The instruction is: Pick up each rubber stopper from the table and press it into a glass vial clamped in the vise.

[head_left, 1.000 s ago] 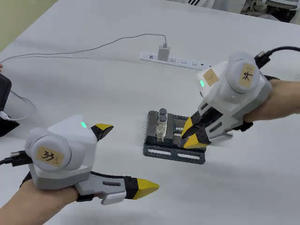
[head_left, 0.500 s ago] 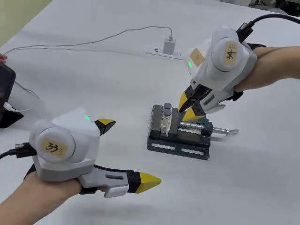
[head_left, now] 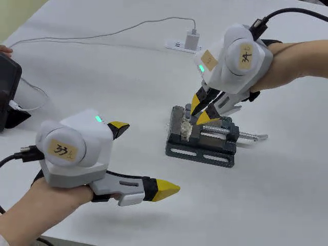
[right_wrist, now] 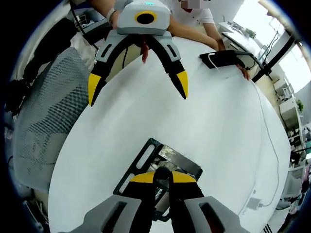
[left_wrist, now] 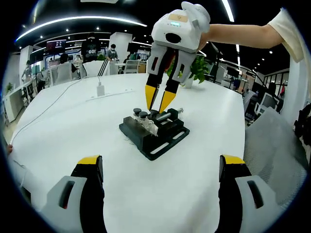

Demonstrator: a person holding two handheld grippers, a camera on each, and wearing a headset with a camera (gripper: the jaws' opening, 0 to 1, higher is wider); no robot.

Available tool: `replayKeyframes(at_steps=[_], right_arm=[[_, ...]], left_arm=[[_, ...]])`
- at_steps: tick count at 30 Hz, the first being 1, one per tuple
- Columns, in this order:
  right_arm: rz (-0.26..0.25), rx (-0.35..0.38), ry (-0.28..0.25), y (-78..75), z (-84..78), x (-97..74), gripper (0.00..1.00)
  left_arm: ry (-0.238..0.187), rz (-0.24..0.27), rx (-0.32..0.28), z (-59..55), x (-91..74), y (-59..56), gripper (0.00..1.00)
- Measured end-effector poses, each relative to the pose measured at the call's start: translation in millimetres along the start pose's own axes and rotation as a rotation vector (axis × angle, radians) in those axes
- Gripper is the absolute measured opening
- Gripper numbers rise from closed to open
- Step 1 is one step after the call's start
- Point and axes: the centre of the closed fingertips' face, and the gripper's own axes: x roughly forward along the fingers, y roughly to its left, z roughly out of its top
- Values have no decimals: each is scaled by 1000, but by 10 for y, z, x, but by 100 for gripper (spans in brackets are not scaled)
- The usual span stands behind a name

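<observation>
A black vise [head_left: 201,154] stands mid-table with glass vials [head_left: 186,128] clamped upright in it; dark stoppers [left_wrist: 141,114] cap two of them. My right gripper [head_left: 200,109] hangs just above the vials, shut on a dark rubber stopper [right_wrist: 163,172] between its yellow fingertips [right_wrist: 143,177]. From the left gripper view the right gripper [left_wrist: 159,102] points down at the vise [left_wrist: 160,141]. My left gripper [head_left: 144,157] hovers near the table's front, well short of the vise, open and holding nothing. Facing the right gripper view, the left gripper [right_wrist: 138,87] shows its wide-spread jaws.
A white power strip [head_left: 184,46] with a plugged charger and a long cable lies at the back. A black device [head_left: 7,92] rests at the left edge. Bare white table [head_left: 128,82] surrounds the vise. A mesh chair [right_wrist: 43,121] stands beside the table.
My right gripper has lifted from low beside the vise's screw side and moved over the vials. The left gripper has stayed open in much the same spot.
</observation>
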Motion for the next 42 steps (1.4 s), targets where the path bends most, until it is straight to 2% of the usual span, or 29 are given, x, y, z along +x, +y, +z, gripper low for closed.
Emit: replayKeyframes(at_steps=[18, 28, 31, 36, 42], right_arm=[[21, 2, 18, -58, -52, 110, 5], [37, -4, 53, -79, -64, 136, 5], [39, 23, 68, -86, -73, 138, 5], [39, 133, 87, -94, -74, 146, 4], [41, 206, 101, -90, -71, 152, 4]], left_arm=[[5, 8, -23, -64, -29, 27, 99], [14, 6, -26, -90, -21, 43, 99], [14, 3, -25, -93, -13, 29, 99], [16, -2, -25, -99, 10, 14, 99], [14, -6, -28, -98, 28, 1, 99]])
